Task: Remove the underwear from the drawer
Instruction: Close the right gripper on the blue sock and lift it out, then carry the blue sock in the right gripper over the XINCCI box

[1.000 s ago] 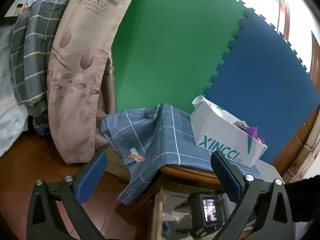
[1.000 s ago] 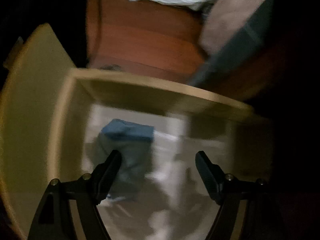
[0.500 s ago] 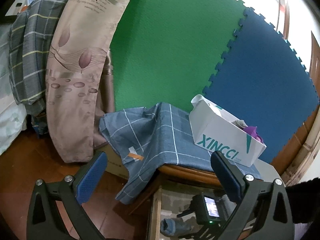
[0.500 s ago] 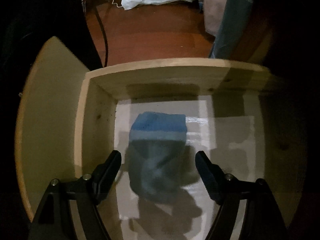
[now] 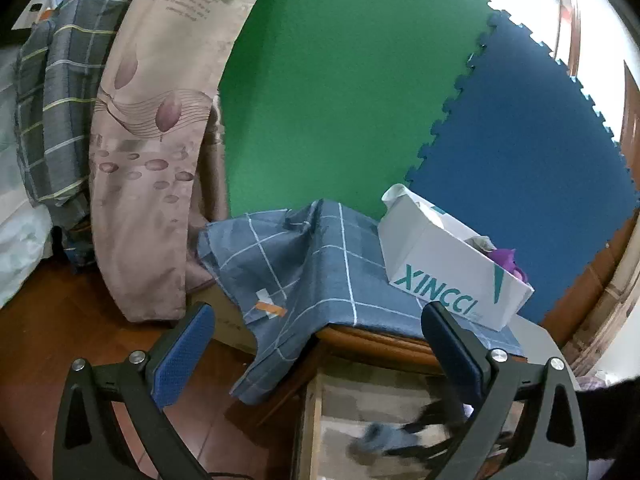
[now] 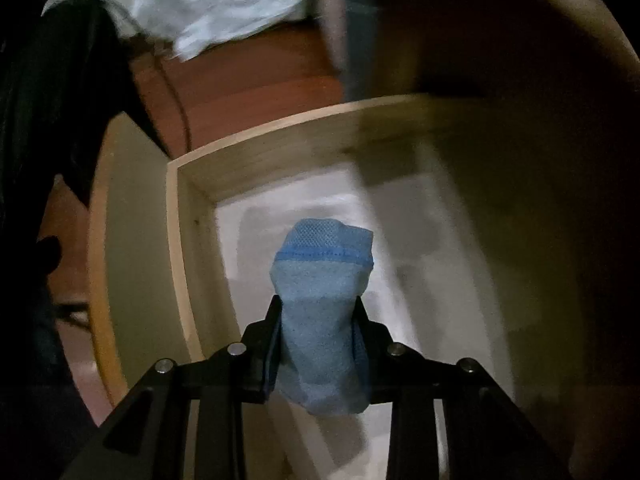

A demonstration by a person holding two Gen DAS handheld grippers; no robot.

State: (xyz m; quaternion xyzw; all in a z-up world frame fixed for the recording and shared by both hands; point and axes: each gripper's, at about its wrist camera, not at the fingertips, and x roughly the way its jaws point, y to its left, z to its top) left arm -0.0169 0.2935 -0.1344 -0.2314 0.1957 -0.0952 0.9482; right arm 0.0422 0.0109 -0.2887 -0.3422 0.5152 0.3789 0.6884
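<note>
Here the right gripper (image 6: 318, 312) has just been closing its jaws, and they now pinch the underwear (image 6: 322, 300), a folded light-blue piece with a darker blue band at its far end. The fabric sits squeezed between the two pads in the lower middle of the right wrist view and sticks out beyond them toward the centre of the frame. Behind it lies the open drawer (image 6: 280, 156), pale wood with a whitish floor, filling the middle of that view. Reddish wooden flooring (image 6: 248, 76) and crumpled white cloth (image 6: 216, 0) show at the top, blurred.

In the left wrist view, the left gripper (image 5: 316, 340) has its jaws wide apart with nothing between them, blue pads at lower left and lower right. Between them, at the bottom edge, the drawer's inside appears, with the blue underwear blurred (image 5: 380, 440) next to a dark smear that must be the right gripper, too blurred to read. Above the drawer a desk (image 5: 372, 340) carries a blue checked cloth (image 5: 320, 264) hanging over its front edge. A white box marked XINCCI (image 5: 444, 276) stands on it at right. Green (image 5: 340, 92) and blue foam mats (image 5: 532, 160) stand behind. A floral curtain (image 5: 156, 140) hangs at left.
</note>
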